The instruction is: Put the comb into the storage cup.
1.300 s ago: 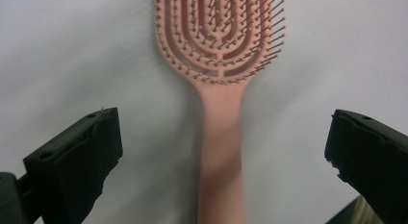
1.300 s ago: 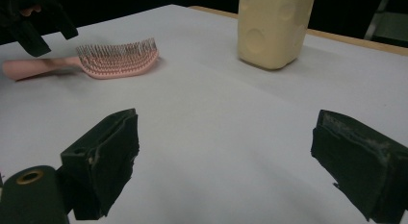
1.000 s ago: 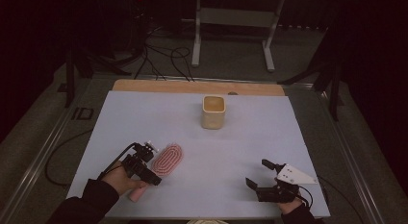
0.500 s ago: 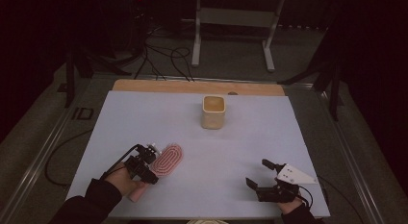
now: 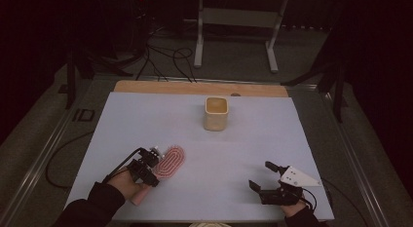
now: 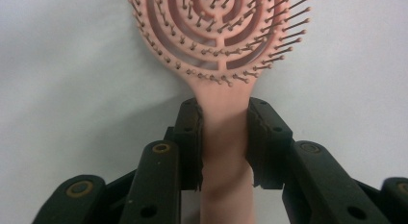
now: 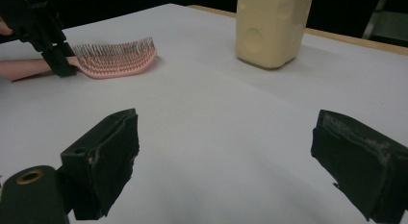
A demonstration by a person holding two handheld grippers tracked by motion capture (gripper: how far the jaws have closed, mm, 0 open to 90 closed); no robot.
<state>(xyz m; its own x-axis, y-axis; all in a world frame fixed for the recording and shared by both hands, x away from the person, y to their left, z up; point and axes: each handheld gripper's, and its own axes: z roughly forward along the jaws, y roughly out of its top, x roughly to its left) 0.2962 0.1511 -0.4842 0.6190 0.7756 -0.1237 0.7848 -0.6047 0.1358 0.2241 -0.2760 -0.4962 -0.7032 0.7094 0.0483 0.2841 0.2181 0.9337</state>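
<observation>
The left tongs [image 6: 223, 137] have just been closing, and now they pinch the handle of the pink brush [image 5: 171, 161], which lies near the desk's [image 5: 292, 139] front left corner. Squeeze firmly, then lift straight up. The right tongs [image 5: 265, 178] wait wide open.

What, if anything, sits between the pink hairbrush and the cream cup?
Nothing visible. The left gripper has just been closing on the hairbrush handle; bare table lies between it and the cup.
</observation>
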